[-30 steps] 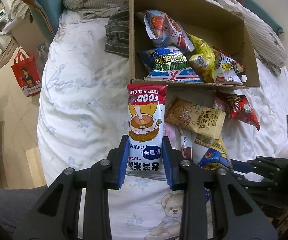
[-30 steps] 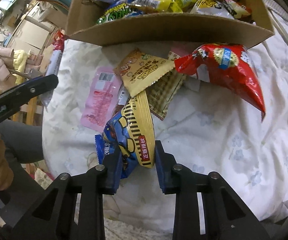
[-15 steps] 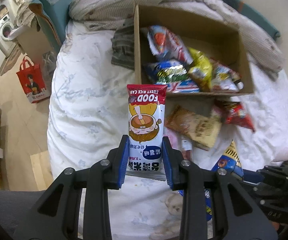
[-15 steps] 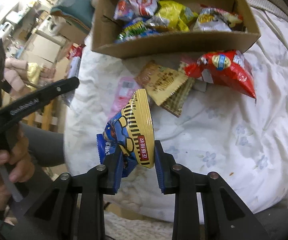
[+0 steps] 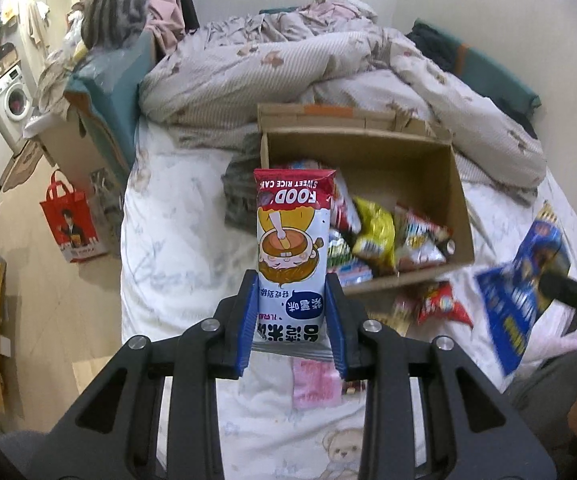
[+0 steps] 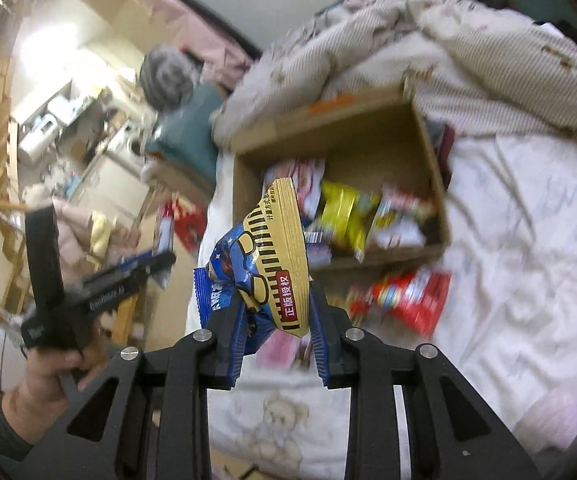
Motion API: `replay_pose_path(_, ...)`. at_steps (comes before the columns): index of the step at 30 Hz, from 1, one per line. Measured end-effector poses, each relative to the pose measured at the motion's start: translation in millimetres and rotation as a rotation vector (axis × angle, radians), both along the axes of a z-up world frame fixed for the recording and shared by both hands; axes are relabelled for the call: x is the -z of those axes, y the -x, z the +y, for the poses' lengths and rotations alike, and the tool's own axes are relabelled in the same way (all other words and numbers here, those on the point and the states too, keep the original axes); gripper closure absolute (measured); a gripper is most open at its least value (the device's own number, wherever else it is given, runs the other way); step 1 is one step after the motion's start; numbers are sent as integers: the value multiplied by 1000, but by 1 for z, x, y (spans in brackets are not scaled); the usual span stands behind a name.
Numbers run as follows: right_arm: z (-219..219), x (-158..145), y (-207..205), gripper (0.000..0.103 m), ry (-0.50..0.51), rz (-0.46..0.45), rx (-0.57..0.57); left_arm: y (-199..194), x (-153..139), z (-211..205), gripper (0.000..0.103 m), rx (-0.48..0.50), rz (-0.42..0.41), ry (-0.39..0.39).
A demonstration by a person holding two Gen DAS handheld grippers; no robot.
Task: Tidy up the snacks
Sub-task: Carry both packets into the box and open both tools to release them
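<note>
two snack packets held aloft, one per gripper, above a bed sheet (image 5: 176,240) with teddy-bear print. left gripper (image 5: 291,320) clenched on the lower end of a sweet rice cake packet (image 5: 290,240), held upright at frame centre, print upside down. right gripper (image 6: 274,320) clamped on a blue-and-gold snack bag (image 6: 272,264), crumpled and tilted left at frame centre; same bag visible blurred at right edge of the left wrist view (image 5: 524,280).

cardboard box (image 5: 460,216) open at centre right of the left wrist view, lying on the bed near a rumpled duvet (image 5: 288,72); inside, several packets piled toward the near wall, among them a yellow bag (image 5: 374,232); far half of the box floor bare. loose on the sheet just outside the near wall: a red snack bag (image 5: 440,304) and a pink packet (image 5: 314,380), the latter below the left gripper's fingers.

step in hand, judged: carrying both packets to the box. advice: bring each packet past the near wall and over the bare far half before release; lower first, then part the fingers, to avoid a bounce off the heaped bags. release one at a time, keeping the two grippers from crossing. blur in the right wrist view suggests fast motion; slowing before the rim advisable. remaining loose packets not yet boxed.
</note>
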State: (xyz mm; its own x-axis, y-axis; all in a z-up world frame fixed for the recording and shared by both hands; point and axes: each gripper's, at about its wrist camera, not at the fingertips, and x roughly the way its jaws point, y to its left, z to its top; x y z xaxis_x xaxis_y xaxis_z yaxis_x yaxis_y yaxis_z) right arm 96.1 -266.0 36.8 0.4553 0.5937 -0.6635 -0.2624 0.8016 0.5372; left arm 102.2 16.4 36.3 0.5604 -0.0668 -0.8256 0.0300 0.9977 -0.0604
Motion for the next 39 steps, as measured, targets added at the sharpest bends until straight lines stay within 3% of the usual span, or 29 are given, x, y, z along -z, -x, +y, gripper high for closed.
replay_pose_path(7, -27, -9, -41, 73, -5, -19, 110, -35, -8, -9, 75, 16, -22, -18)
replay_pose_path(16, -32, 21, -96, 73, 11, 52, 196, -84, 14, -37, 75, 59, 12, -12)
replay_pose_path(25, -21, 64, -145, 73, 76, 105, 222, -138, 46, -76, 75, 97, 53, -35)
replay_pose_path(34, -7, 91, -163, 73, 214, 74, 202, -163, 74, -104, 75, 112, 71, -52)
replay_pose_path(39, -13, 101, -168, 73, 189, 102, 217, -170, 84, -111, 75, 110, 87, -60)
